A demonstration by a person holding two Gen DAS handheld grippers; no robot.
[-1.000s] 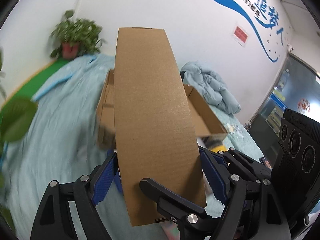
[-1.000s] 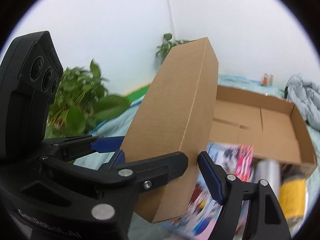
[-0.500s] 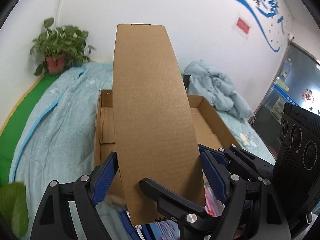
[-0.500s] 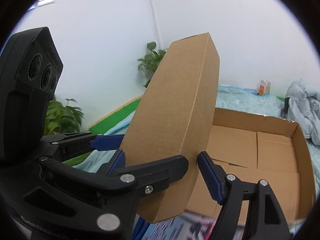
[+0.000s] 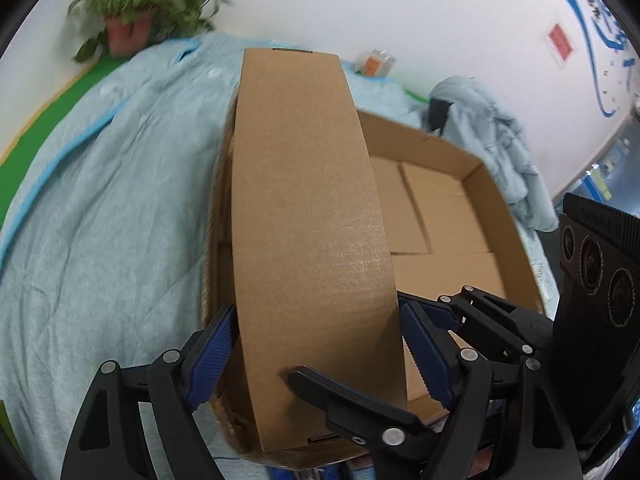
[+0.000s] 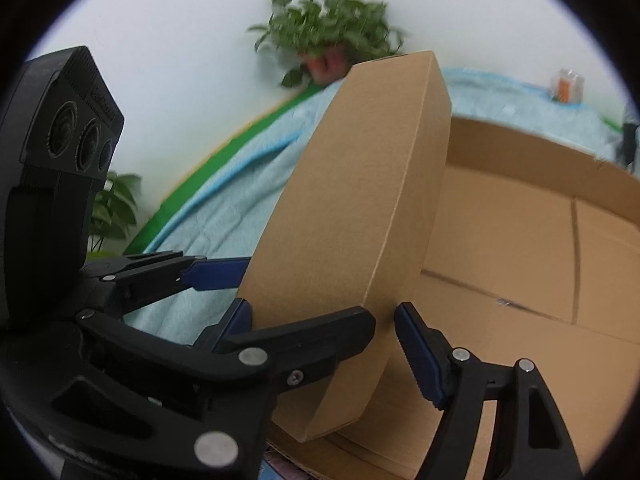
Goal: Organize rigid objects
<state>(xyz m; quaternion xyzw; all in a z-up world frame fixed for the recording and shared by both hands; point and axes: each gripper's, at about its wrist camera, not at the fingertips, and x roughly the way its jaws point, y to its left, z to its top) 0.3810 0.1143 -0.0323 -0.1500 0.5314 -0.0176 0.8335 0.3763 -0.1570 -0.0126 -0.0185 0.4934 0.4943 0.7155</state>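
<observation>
A long flat brown cardboard box (image 5: pixel 308 240) is held between both grippers, over the left part of a large open cardboard tray (image 5: pixel 496 216). My left gripper (image 5: pixel 316 348) is shut on the box's near end, blue pads on both long sides. My right gripper (image 6: pixel 324 328) is shut across the box's thin edge (image 6: pixel 360 216). The tray's bare floor (image 6: pixel 520 248) fills the right wrist view. Each gripper shows in the other's view.
The tray lies on a pale blue quilt (image 5: pixel 104 208) over a bed. A potted plant (image 5: pixel 132 4) stands at the far wall, a small orange jar (image 5: pixel 376 62) beyond the tray, a bundled duvet (image 5: pixel 492 120) at right. Colourful packages peek under the tray's near edge.
Both grippers have carried the box forward and down over the tray. The tray now looms larger, and the loose packages in front of it have slipped out of view.
</observation>
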